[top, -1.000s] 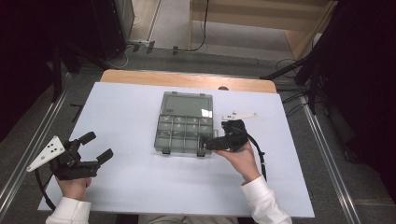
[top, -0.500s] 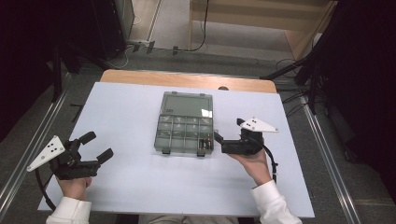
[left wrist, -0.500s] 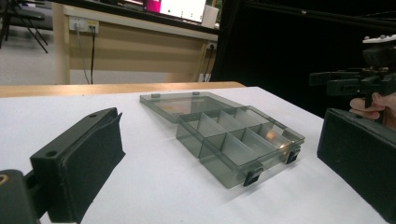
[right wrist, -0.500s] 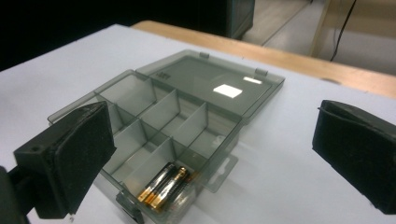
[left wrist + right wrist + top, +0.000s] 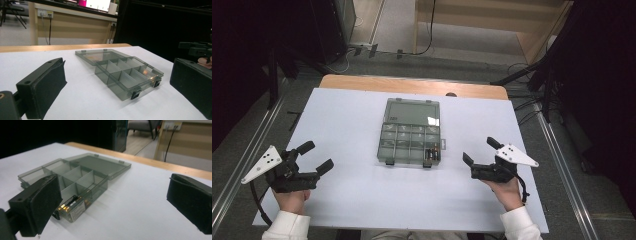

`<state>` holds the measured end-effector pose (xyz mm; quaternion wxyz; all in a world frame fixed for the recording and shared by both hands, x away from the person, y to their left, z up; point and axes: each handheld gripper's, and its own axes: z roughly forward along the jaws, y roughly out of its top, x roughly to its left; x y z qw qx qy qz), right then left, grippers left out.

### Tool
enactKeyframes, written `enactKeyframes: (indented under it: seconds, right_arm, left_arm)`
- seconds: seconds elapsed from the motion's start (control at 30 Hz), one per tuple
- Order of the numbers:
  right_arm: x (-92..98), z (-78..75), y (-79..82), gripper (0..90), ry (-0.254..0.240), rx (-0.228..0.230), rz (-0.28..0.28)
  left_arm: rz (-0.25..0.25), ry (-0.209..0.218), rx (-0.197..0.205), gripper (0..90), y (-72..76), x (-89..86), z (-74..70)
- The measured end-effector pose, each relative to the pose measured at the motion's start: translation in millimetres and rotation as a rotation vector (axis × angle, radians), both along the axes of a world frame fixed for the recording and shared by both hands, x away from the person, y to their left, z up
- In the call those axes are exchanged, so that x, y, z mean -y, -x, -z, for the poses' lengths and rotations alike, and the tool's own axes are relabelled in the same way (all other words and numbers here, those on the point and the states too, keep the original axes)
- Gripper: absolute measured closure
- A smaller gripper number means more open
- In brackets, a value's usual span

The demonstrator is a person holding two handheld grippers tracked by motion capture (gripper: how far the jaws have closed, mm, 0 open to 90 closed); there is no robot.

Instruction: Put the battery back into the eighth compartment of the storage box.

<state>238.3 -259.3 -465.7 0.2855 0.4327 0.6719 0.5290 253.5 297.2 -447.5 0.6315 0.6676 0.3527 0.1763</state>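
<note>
A smoked-plastic compartment box [image 5: 410, 138] lies open at the centre of the white table [image 5: 352, 115], its lid [image 5: 412, 111] folded flat toward 12 o'clock. Batteries [image 5: 433, 152] occupy the compartment at the tray's 4 o'clock corner. The left gripper [image 5: 314, 156] rests at 8 o'clock, jaws open and holding nothing. The right gripper [image 5: 480, 150] rests at 4 o'clock, jaws open and holding nothing. Both grippers are well apart from the box.
</note>
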Motion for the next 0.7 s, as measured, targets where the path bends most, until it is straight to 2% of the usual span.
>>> enactKeyframes:
  seconds: [0.17,0.2,0.3,0.47,0.53,0.63,0.7]
  right_arm:
    - [11.4,3.3,13.0,1.4,-0.025,0.045,0.016]
    - [19.2,5.2,20.8,1.4,-0.029,0.067,0.024]
    - [29.9,8.9,29.6,1.4,-0.047,0.094,0.042]
    - [44.6,16.7,36.7,1.4,-0.033,0.083,0.08]
    - [50.4,19.9,37.1,1.4,-0.031,0.062,0.096]
    - [51.4,19.1,36.9,1.0,-0.044,0.053,0.095]
    - [50.3,17.4,35.8,0.3,-0.048,0.025,0.088]
  left_arm:
    - [-0.003,-0.002,-0.001,0.0,0.6,0.4,0.0]
    - [-0.002,-0.003,0.004,0.0,1.0,0.7,0.0]
    - [0.0,-0.004,0.004,0.0,1.4,1.3,0.0]
    - [-0.001,-0.002,0.001,0.0,0.6,1.3,0.0]
    - [0.0,-0.002,0.001,0.0,0.3,1.3,0.1]
    - [-0.001,-0.003,0.001,0.0,-0.1,1.0,0.0]
    - [-0.003,-0.001,0.0,0.0,-0.4,1.1,0.0]
